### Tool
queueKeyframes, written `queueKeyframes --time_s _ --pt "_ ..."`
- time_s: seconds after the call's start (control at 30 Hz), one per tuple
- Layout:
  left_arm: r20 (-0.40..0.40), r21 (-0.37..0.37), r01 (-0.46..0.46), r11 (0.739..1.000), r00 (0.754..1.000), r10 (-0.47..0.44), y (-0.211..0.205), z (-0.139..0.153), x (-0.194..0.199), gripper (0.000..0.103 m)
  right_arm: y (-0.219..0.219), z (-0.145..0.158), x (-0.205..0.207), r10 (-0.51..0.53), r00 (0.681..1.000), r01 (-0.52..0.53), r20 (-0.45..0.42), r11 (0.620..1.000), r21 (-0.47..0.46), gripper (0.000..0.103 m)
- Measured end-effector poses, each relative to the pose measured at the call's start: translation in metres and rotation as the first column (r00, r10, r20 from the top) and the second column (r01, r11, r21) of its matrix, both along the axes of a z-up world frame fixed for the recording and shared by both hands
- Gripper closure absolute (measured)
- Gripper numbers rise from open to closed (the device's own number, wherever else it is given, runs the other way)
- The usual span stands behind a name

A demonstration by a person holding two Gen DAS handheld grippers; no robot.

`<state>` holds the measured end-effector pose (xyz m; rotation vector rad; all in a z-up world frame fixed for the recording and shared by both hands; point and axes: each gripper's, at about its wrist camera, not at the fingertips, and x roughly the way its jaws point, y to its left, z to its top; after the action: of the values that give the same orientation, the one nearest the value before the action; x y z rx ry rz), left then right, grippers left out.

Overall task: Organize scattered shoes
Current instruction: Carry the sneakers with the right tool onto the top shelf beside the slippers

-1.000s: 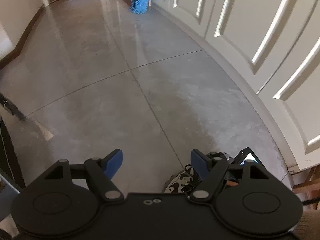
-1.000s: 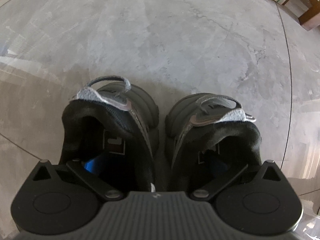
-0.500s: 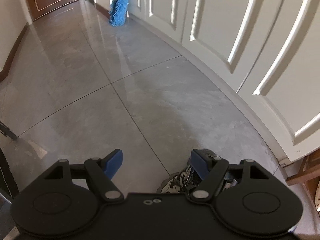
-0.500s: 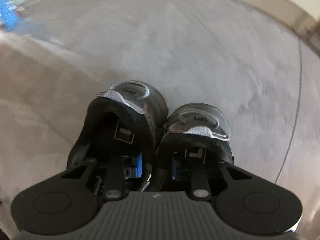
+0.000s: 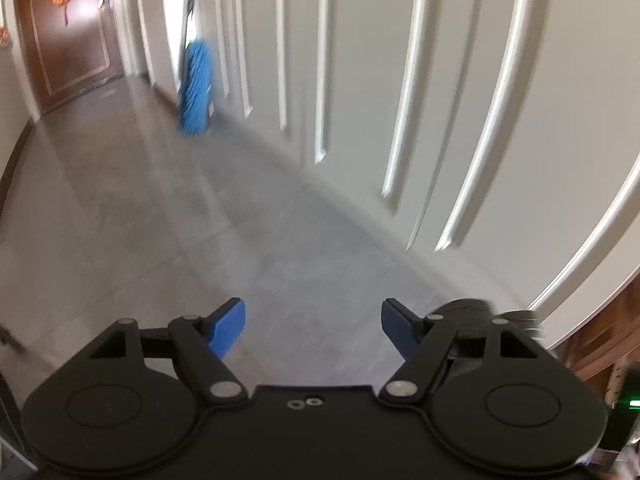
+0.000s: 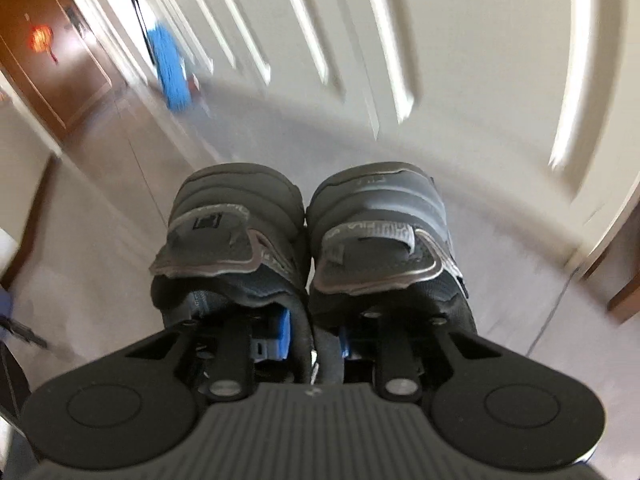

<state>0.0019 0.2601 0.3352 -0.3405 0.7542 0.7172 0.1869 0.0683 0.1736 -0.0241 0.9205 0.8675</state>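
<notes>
A pair of dark grey shoes hangs off the floor in the right wrist view, the left shoe (image 6: 240, 216) and the right shoe (image 6: 380, 208) side by side with toes pointing away. My right gripper (image 6: 313, 340) is shut on their two inner collars, one blue pad inside each shoe opening. In the left wrist view my left gripper (image 5: 312, 326) stands open over bare floor with nothing between its blue pads. Behind its right finger a blurred dark shape (image 5: 472, 312) shows, probably the held shoes.
White panelled doors (image 5: 460, 100) run along the right side of the grey tiled hallway floor (image 5: 140, 220). A blue mop (image 5: 195, 88) leans against them farther down. A brown door (image 5: 68, 32) closes the far end. Wooden furniture (image 5: 600, 340) stands at the right edge.
My right gripper closed on the inner sides of both shoes and lifted them off the floor, tilting up toward the doors. The left gripper rose and tilted up, still open.
</notes>
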Motion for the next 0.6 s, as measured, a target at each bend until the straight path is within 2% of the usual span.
queueKeyframes --time_s 0.07,0.1,0.2,0.23,0.27,0.33,0.4,0.43,0.47,0.5,0.57,0.6 --pt "0.041 0.013 0.026 1.0 0.999 -0.026 -0.017 0.025 0.013 0.028 -0.03 0.037 0.011 -0.033 0.999 0.032 0.027 0.999 0.039 0.077" --pt "0.058 0.018 0.04 0.999 0.997 -0.041 -0.024 0.035 0.018 0.028 -0.036 0.044 0.014 -0.04 0.999 0.039 0.033 0.998 0.045 0.077" --pt "0.131 0.049 0.126 0.991 0.983 -0.131 -0.058 0.081 0.04 0.028 -0.101 0.136 0.018 -0.101 0.989 0.092 0.109 0.992 0.085 0.078" --pt "0.151 0.056 0.152 0.987 0.976 -0.159 -0.068 0.093 0.045 0.028 -0.11 0.149 0.018 -0.111 0.986 0.101 0.121 0.991 0.086 0.078" --pt "0.181 0.065 0.187 0.98 0.964 -0.196 -0.08 0.109 0.051 0.028 -0.133 0.179 0.016 -0.137 0.979 0.124 0.148 0.988 0.09 0.078" --pt "0.23 0.084 0.263 0.961 0.933 -0.276 -0.106 0.138 0.064 0.028 -0.167 0.222 0.015 -0.183 0.967 0.169 0.18 0.981 0.092 0.077" --pt "0.263 0.103 0.335 0.937 0.899 -0.351 -0.129 0.16 0.076 0.028 -0.214 0.275 0.014 -0.261 0.941 0.246 0.216 0.965 0.094 0.077" --pt "0.278 0.112 0.369 0.923 0.88 -0.385 -0.14 0.17 0.081 0.028 -0.224 0.285 0.015 -0.281 0.933 0.267 0.224 0.959 0.094 0.077" --pt "0.299 0.122 0.409 0.904 0.854 -0.427 -0.156 0.183 0.089 0.028 -0.242 0.308 0.013 -0.318 0.918 0.304 0.238 0.948 0.096 0.077" --pt "0.323 0.134 0.456 0.88 0.819 -0.474 -0.177 0.198 0.097 0.028 -0.275 0.344 0.01 -0.385 0.885 0.37 0.261 0.923 0.104 0.077" --pt "0.352 0.157 0.508 0.847 0.773 -0.528 -0.203 0.219 0.105 0.028 -0.305 0.373 0.008 -0.436 0.853 0.422 0.287 0.9 0.111 0.077" --pt "0.372 0.176 0.541 0.822 0.737 -0.565 -0.222 0.233 0.112 0.028 -0.321 0.388 0.008 -0.459 0.836 0.447 0.3 0.887 0.114 0.077"
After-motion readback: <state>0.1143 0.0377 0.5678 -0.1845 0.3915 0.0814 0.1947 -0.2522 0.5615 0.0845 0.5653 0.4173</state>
